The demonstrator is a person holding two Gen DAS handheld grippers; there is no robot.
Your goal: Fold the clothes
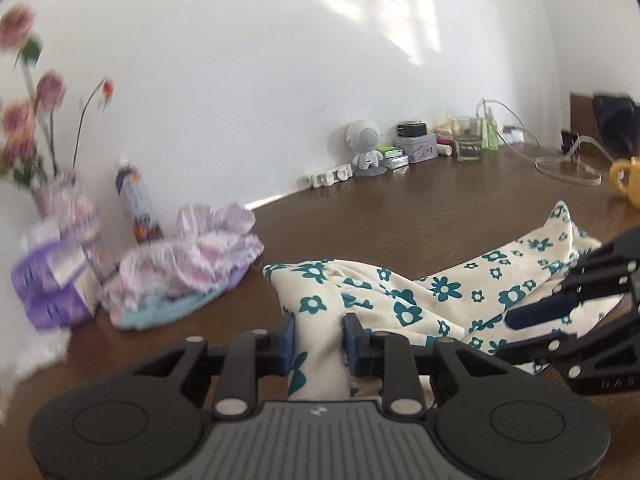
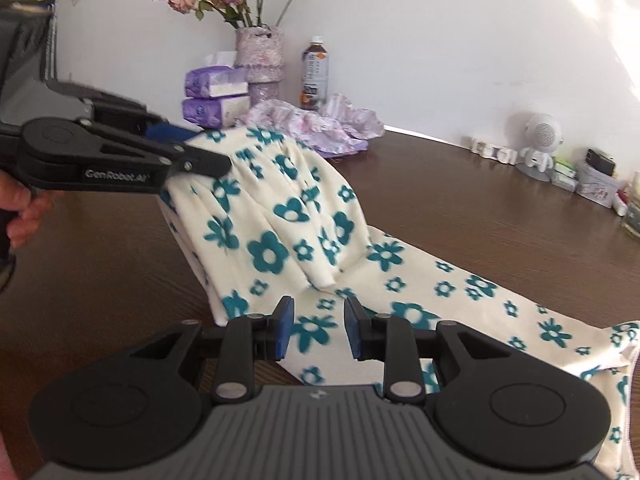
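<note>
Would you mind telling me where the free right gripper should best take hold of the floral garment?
Probably the flat hem edge of the floral garment just ahead of the right gripper, coming in low from the near side; it lies spread there, while the left gripper holds the bunched end raised.

Garment [image 2: 304,232]: cream fabric printed with teal flowers of mixed sizes. One end is raised off the brown table [image 2: 460,200] and bunched into soft vertical folds, forming a draped peak. From that peak the cloth slopes down and runs flat across the tabletop toward the near right, where a seamed edge is visible. In the left wrist view the same garment [image 1: 400,300] appears gathered into a narrow column at the near edge, then spreads rightward; its far tip seems to end in a point, though lens distortion makes this uncertain.
</note>
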